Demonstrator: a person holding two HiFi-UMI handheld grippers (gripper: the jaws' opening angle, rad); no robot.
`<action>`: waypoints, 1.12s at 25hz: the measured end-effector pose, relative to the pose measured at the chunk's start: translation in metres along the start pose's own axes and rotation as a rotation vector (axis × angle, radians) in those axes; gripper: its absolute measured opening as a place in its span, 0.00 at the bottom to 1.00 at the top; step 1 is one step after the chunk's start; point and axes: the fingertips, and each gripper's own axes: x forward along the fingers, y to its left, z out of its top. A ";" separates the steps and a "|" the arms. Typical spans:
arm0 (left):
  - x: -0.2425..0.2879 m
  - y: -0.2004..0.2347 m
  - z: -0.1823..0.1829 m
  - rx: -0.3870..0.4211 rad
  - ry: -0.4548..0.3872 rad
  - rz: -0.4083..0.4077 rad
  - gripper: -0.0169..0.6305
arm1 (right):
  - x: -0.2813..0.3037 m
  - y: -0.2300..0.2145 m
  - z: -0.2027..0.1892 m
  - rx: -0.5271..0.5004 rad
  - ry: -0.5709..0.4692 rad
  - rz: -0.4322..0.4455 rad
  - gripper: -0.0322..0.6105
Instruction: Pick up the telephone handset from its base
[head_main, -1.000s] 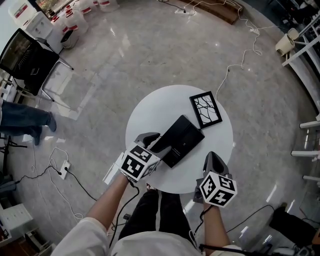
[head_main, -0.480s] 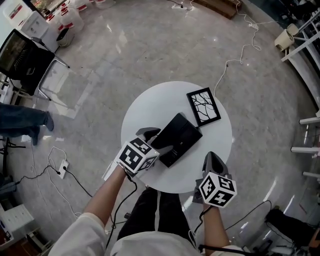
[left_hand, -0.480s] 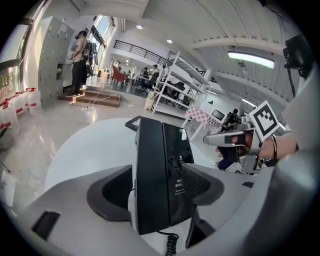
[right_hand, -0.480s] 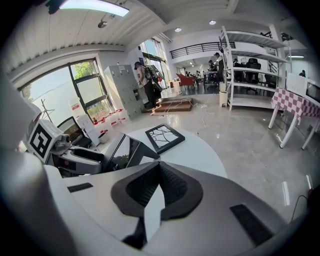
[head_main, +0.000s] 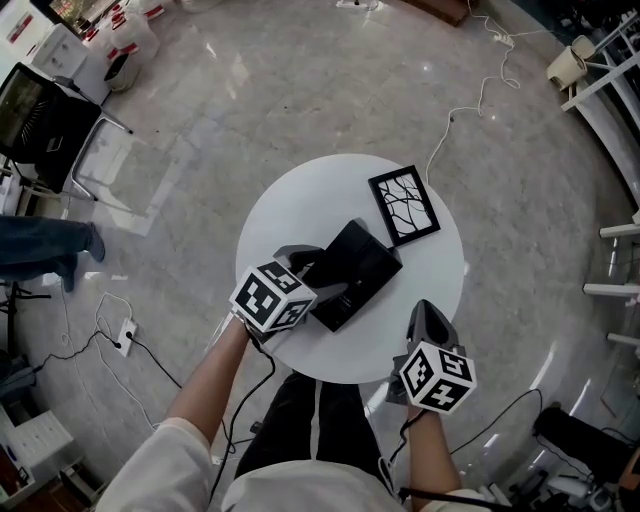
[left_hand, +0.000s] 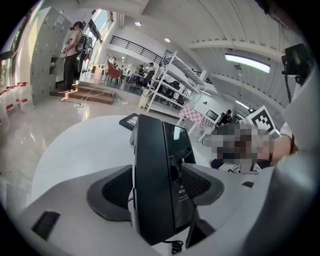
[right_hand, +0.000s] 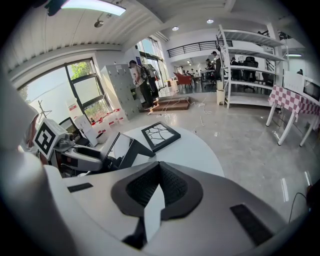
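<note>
Jaws of my left gripper have just been opening, standing wide astride the slim, glossy black handset.

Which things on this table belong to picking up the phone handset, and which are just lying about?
Job: telephone handset; its base; left tongs, just opened, handset between the jaws.
Lying about: picture frame; right tongs, shut and empty.

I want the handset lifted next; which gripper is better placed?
Left. The left gripper has just been opening its jaws, which straddle the handset; the right gripper is shut, away from it.
</note>
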 end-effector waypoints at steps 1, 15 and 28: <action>0.002 0.000 0.000 0.004 0.004 -0.001 0.50 | 0.000 0.000 0.000 0.002 0.000 0.001 0.09; -0.003 0.001 -0.002 0.052 0.044 0.048 0.40 | 0.004 -0.001 -0.006 0.004 0.016 0.007 0.09; -0.010 0.003 0.000 0.033 0.017 0.029 0.33 | 0.007 0.001 -0.006 0.009 0.025 0.005 0.09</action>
